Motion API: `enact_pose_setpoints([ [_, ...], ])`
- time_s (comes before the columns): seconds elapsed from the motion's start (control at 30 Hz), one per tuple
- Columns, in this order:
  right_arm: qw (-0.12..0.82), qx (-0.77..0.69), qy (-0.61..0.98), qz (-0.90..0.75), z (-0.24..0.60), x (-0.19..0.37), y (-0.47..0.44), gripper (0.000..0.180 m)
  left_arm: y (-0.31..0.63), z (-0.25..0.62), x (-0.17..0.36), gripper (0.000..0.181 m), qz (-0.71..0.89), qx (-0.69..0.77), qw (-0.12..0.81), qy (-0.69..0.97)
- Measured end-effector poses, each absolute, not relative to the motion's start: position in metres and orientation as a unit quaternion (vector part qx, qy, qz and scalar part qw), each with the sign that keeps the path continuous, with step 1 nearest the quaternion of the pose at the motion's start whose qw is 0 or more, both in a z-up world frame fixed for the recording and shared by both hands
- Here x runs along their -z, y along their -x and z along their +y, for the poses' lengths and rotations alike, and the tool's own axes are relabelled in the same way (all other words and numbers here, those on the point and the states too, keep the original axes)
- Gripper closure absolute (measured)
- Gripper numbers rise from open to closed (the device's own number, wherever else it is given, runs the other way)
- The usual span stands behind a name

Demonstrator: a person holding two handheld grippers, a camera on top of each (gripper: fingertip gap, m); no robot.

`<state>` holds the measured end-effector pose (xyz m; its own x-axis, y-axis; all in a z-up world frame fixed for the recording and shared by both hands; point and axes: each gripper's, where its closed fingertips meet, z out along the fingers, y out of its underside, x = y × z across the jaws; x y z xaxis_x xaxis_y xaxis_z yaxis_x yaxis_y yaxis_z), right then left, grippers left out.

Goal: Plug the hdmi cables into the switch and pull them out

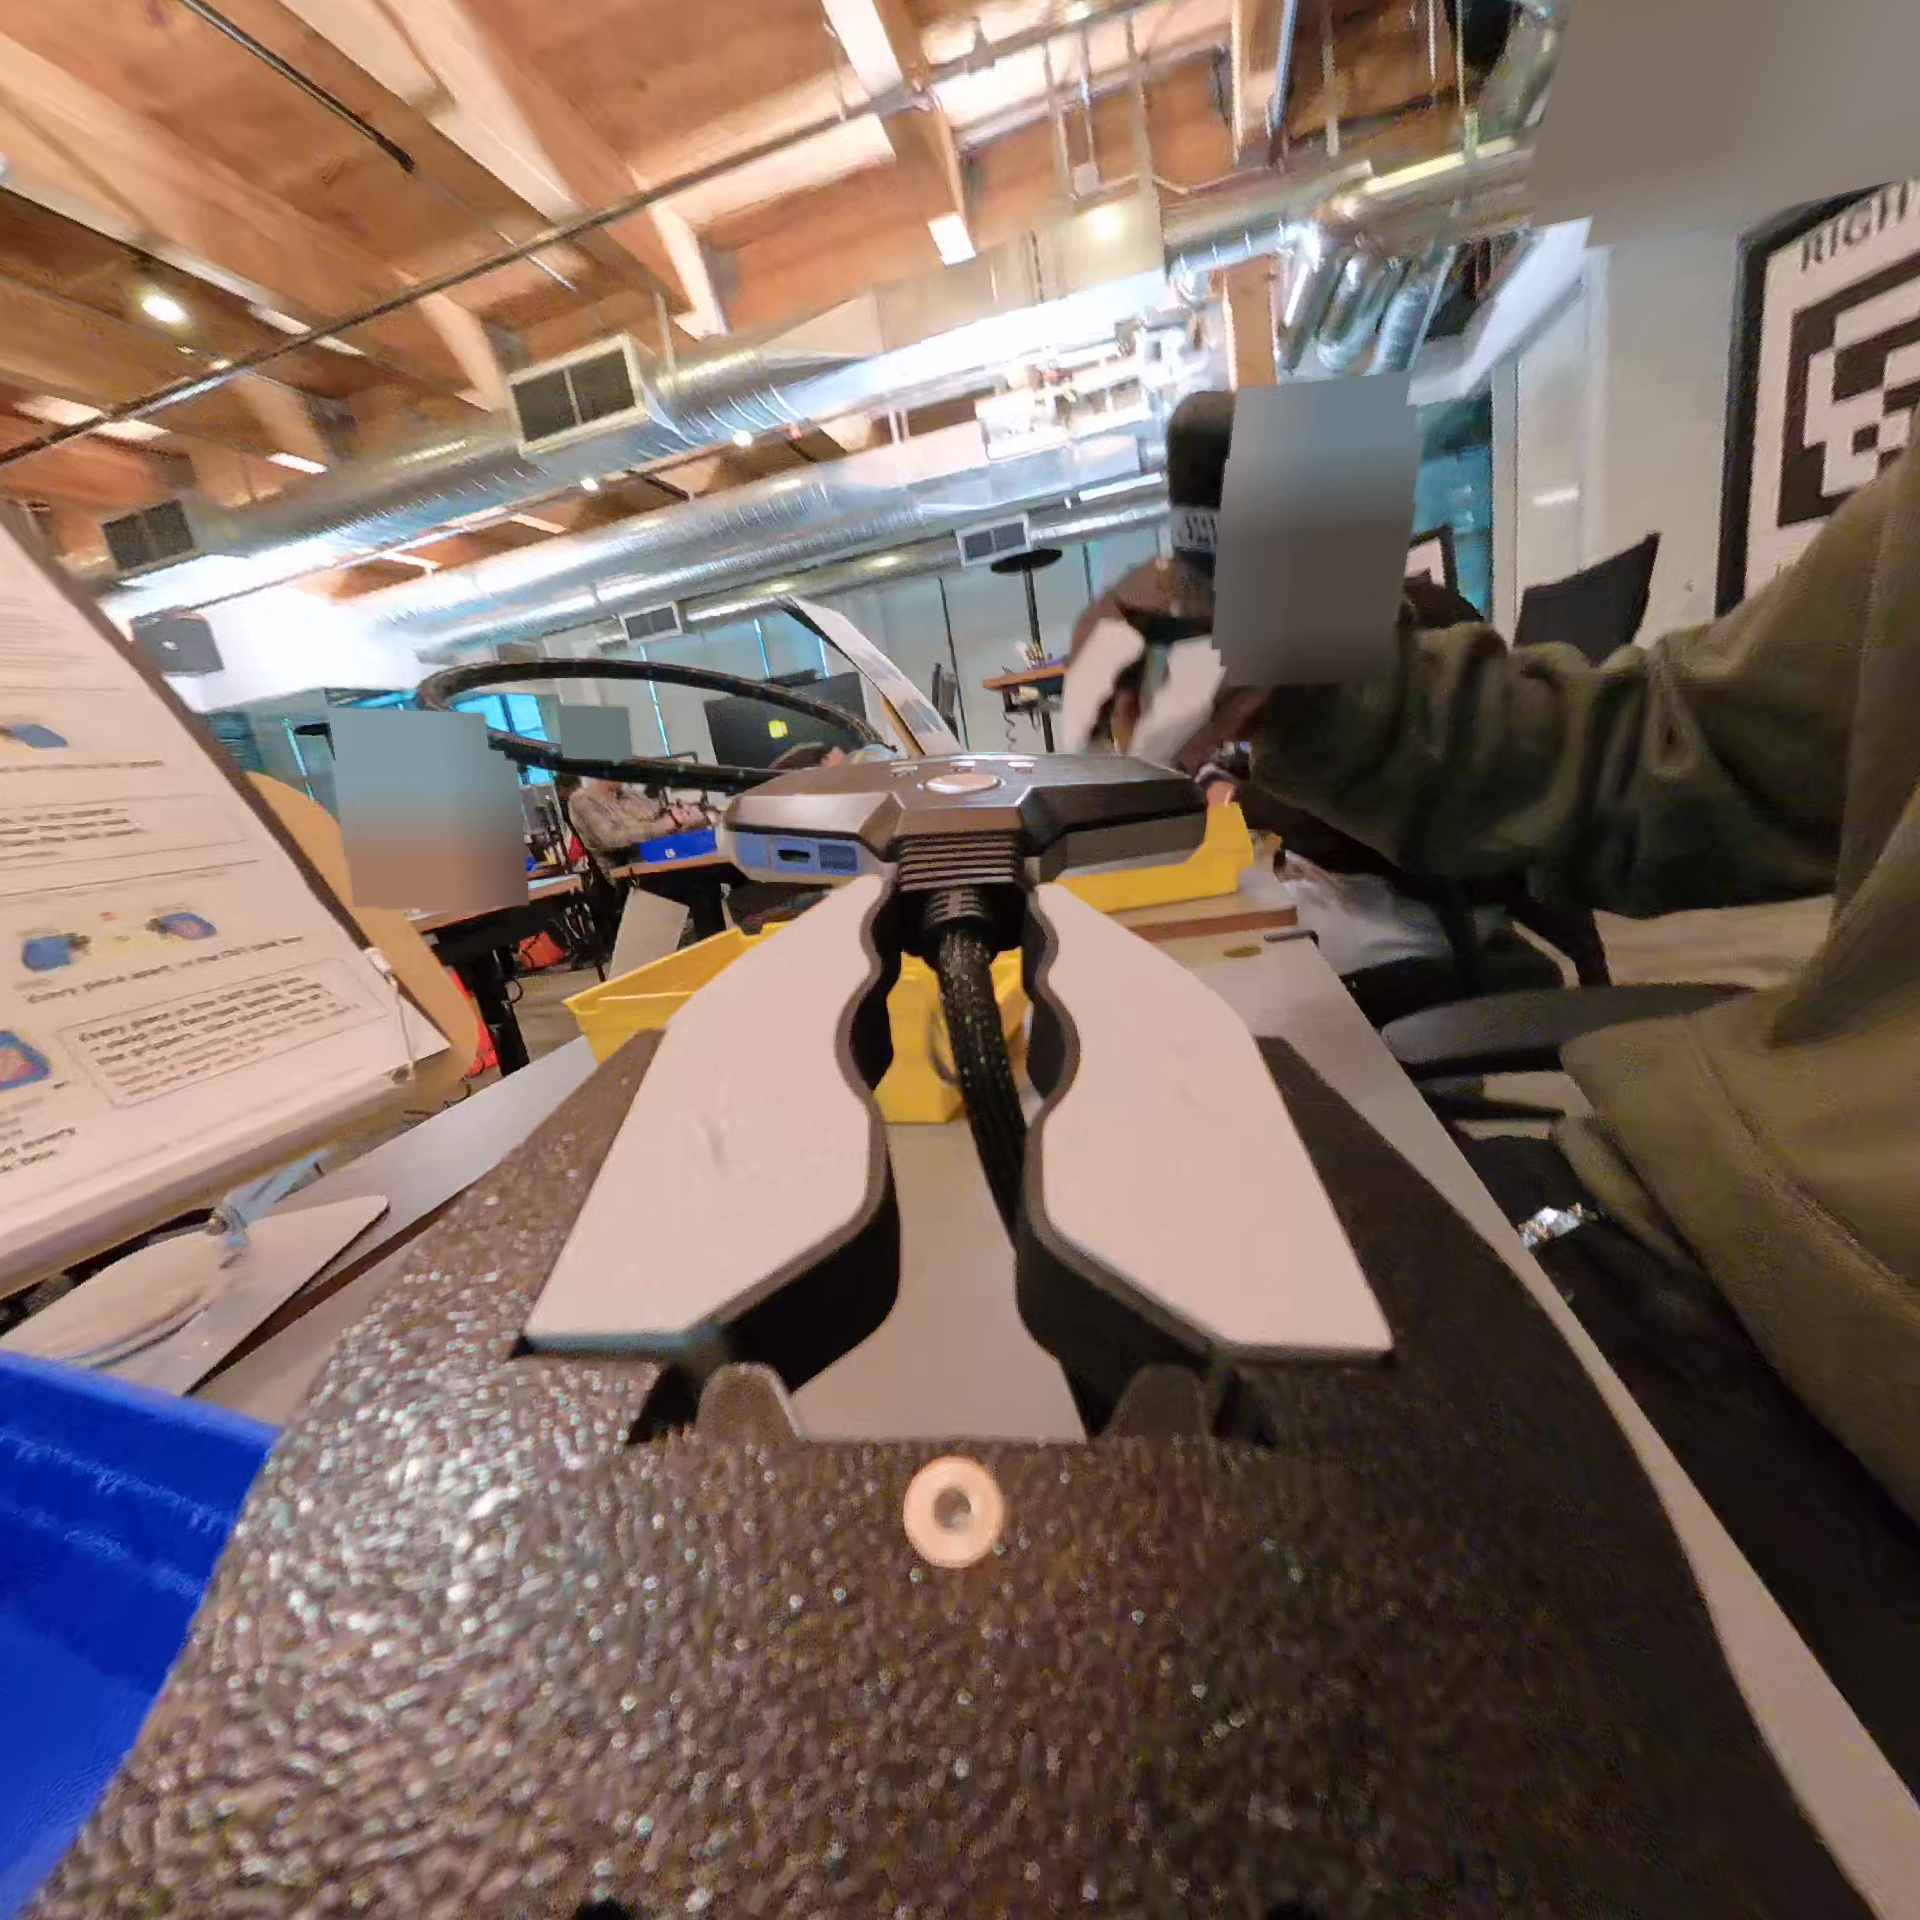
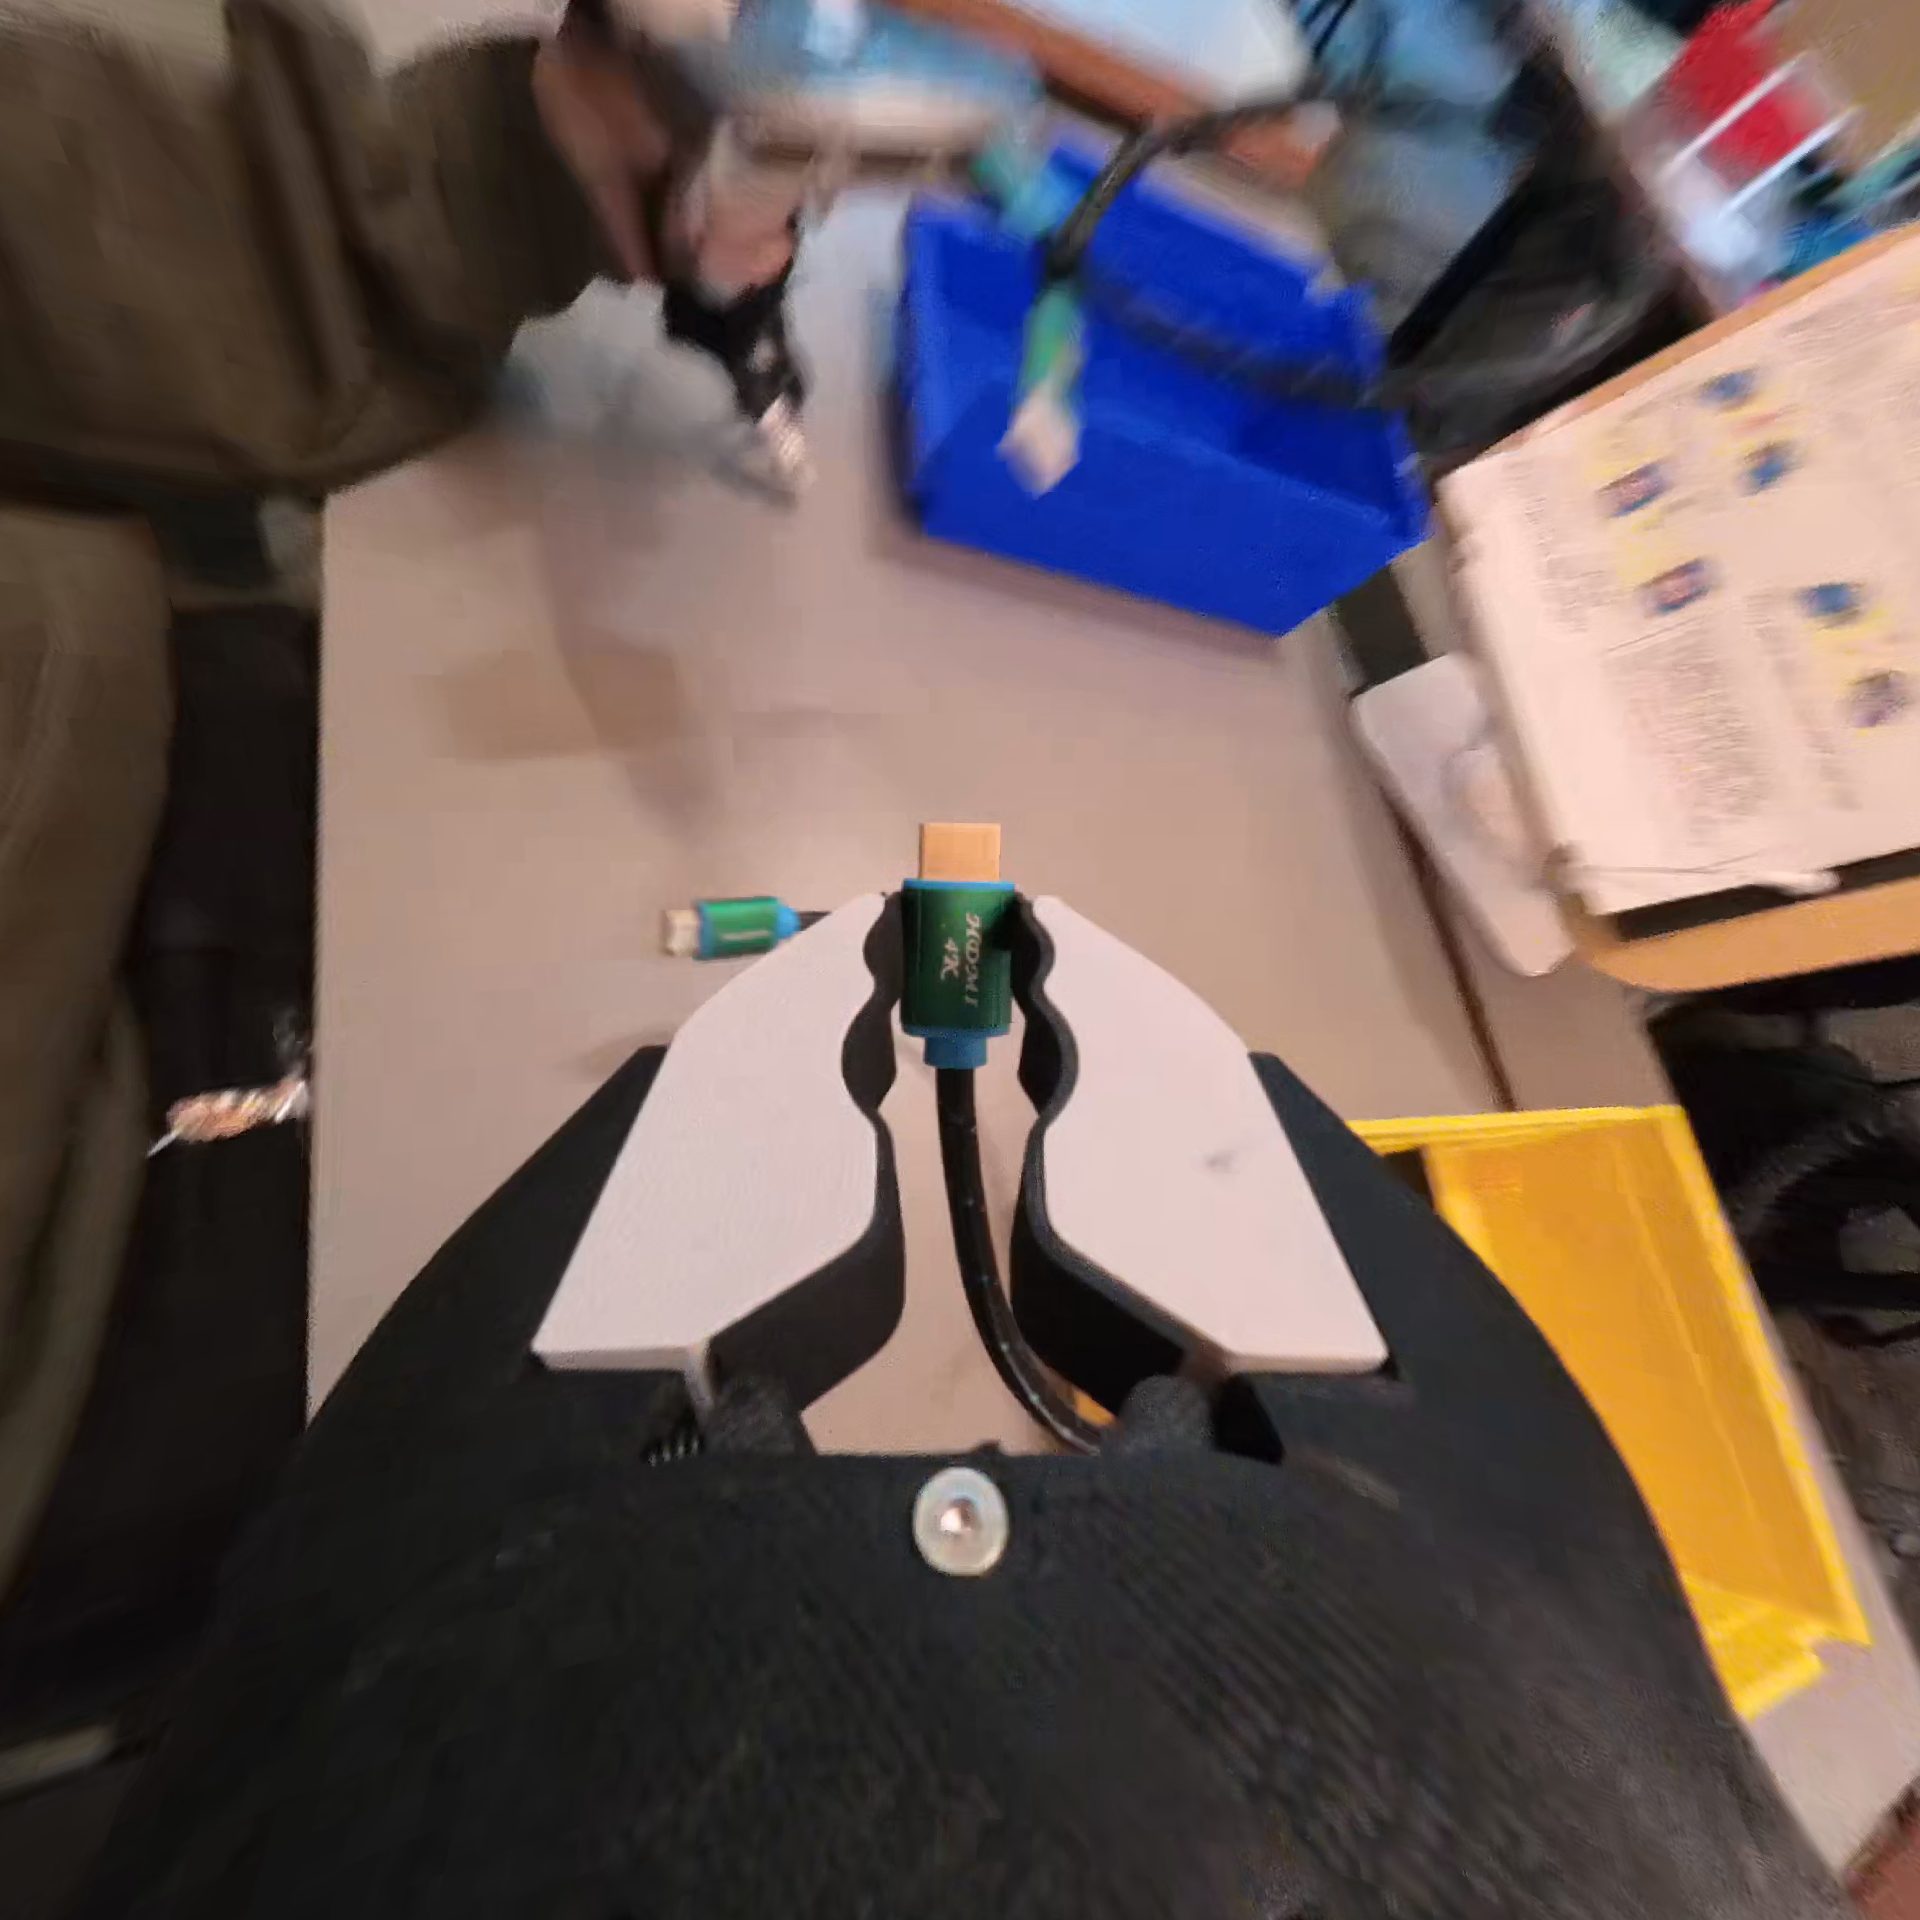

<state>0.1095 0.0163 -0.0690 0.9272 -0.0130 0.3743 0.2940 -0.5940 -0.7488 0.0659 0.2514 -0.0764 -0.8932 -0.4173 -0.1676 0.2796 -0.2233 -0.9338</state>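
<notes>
Black switch (image 1: pixel 961 805) held aloft — green HDMI plug (image 2: pixel 956 971) unplugged.

Bare grey table (image 2: pixel 582 665) open through the middle, bounded far by a blue bin (image 2: pixel 1143 488), right by a propped instruction sheet (image 2: pixel 1683 665) and near-right by a yellow bin (image 2: pixel 1600 1351), with one loose green plug (image 2: pixel 732 927) lying left of centre and an olive-green sleeve (image 2: pixel 260 239) overhanging far left.
</notes>
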Motion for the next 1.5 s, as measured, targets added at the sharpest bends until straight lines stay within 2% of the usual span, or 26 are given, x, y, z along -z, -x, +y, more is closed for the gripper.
enact_pose_setpoints([
  [0.03, 0.48, 0.198, 0.852, -0.068, 0.013, 0.048, -0.117, 0.16, -0.067, 0.246, 0.077, 0.16, 0.595, 0.769, 0.224, 0.059],
  [0.13, 0.541, 0.248, 0.803, -0.031, -0.006, -0.001, -0.138, 0.159, -0.066, 0.234, 0.081, 0.16, 0.624, 0.747, 0.223, 0.05],
  [0.23, 0.543, 0.285, 0.789, 0.038, -0.03, -0.015, -0.171, 0.16, -0.064, 0.228, 0.083, 0.16, 0.624, 0.753, 0.205, 0.041],
  [0.37, 0.547, 0.288, 0.771, 0.154, -0.062, 0.006, -0.22, 0.16, -0.063, 0.228, 0.082, 0.16, 0.615, 0.763, 0.196, 0.037],
  [0.43, 0.56, 0.244, 0.764, 0.207, -0.071, 0.029, -0.235, 0.159, -0.062, 0.228, 0.083, 0.16, 0.616, 0.762, 0.194, 0.036],
  [0.63, 0.686, 0.111, 0.661, 0.283, -0.083, 0.032, -0.251, 0.159, -0.062, 0.226, 0.084, 0.16, 0.618, 0.763, 0.188, 0.035],
  [0.77, 0.727, 0.067, 0.574, 0.37, -0.112, 0.039, -0.291, 0.16, -0.062, 0.225, 0.085, 0.16, 0.616, 0.766, 0.182, 0.033],
  [0.83, 0.712, 0.052, 0.563, 0.415, -0.127, 0.059, -0.314, 0.159, -0.062, 0.225, 0.086, 0.16, 0.615, 0.767, 0.178, 0.034],
  [1.0, 0.643, 0.117, 0.607, 0.453, -0.146, 0.094, -0.348, 0.16, -0.063, 0.226, 0.087, 0.16, 0.616, 0.766, 0.178, 0.039],
  [1.2, 0.44, 0.31, 0.736, 0.41, -0.175, 0.125, -0.373, 0.172, -0.066, 0.228, 0.09, 0.16, 0.614, 0.768, 0.174, 0.045],
  [1.4, 0.455, 0.281, 0.756, 0.378, -0.147, 0.146, -0.371, 0.173, -0.067, 0.228, 0.091, 0.16, 0.614, 0.769, 0.172, 0.047],
  [1.5, 0.381, 0.329, 0.813, 0.294, -0.134, 0.156, -0.366, 0.171, -0.067, 0.229, 0.091, 0.16, 0.612, 0.771, 0.17, 0.048],
])
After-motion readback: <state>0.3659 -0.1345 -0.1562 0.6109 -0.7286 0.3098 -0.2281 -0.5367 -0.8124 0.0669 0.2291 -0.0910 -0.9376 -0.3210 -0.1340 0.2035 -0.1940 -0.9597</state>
